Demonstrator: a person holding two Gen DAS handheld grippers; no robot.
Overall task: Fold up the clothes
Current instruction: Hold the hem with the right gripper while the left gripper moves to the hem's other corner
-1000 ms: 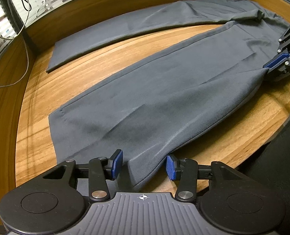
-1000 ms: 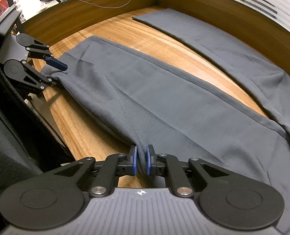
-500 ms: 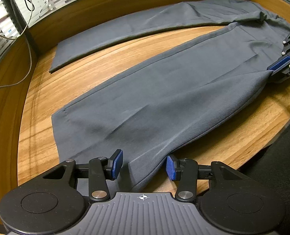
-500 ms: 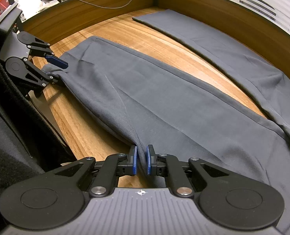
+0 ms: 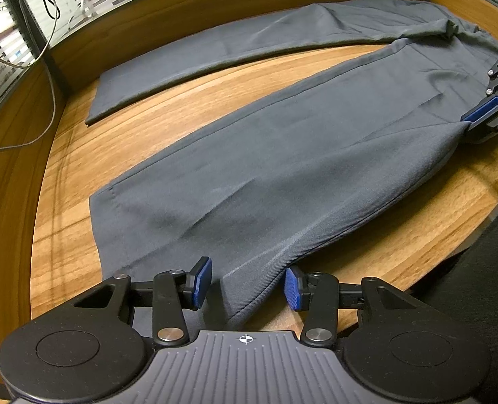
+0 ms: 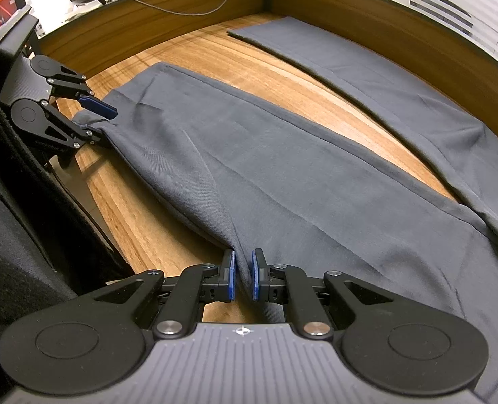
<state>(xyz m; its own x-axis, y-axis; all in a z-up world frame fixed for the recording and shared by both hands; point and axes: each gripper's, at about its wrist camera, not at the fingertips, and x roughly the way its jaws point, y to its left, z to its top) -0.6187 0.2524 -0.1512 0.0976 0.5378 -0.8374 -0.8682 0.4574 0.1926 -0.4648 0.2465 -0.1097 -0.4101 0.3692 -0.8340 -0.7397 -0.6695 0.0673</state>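
Grey trousers [image 5: 282,168] lie spread on the wooden desk [image 5: 63,235], legs apart with bare wood between them, near leg along the desk's front edge. Left tool [image 5: 245,284] is open, hem corner between its pads, not pinched. Right tool [image 6: 242,279] is clamped on a fabric fold. Nothing has shifted since a second ago

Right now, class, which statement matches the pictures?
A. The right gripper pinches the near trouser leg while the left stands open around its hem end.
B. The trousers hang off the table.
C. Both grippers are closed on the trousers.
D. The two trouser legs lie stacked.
A: the right gripper is shut on a fold of the grey trousers, while the left gripper has a gap beside the cloth.
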